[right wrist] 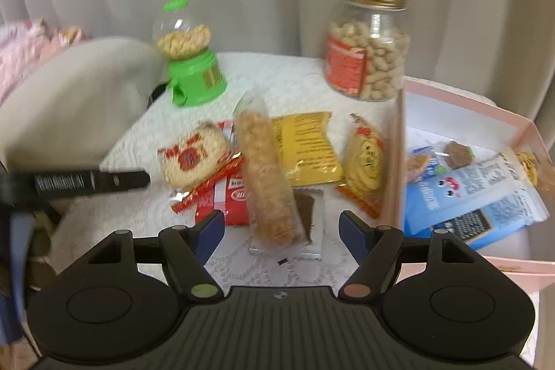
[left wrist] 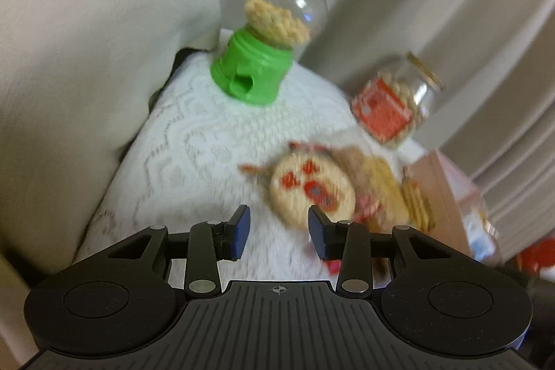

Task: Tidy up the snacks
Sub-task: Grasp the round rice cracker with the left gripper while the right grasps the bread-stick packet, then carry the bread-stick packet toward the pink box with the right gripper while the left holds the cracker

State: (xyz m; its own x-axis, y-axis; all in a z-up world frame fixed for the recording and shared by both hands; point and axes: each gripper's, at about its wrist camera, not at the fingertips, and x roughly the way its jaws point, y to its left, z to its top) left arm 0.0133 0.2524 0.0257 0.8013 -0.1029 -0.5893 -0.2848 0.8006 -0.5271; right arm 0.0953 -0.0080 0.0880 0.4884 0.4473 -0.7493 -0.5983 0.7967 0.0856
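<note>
We held both grippers, left (left wrist: 278,233) and right (right wrist: 281,231), jaws wide and empty. Snack pile (right wrist: 270,162) lay mid-frame, pink box (right wrist: 395,162) at right. Overlapping wrappers risked a double grab.

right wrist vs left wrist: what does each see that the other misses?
Only the right wrist shows the inside of the pink box, with a blue packet and a lollipop in it, plus the yellow packet and the long clear cracker sleeve in full. Only the left wrist shows its own open left gripper. Both share the green dispenser, the peanut jar and the round red-printed biscuit pack.
</note>
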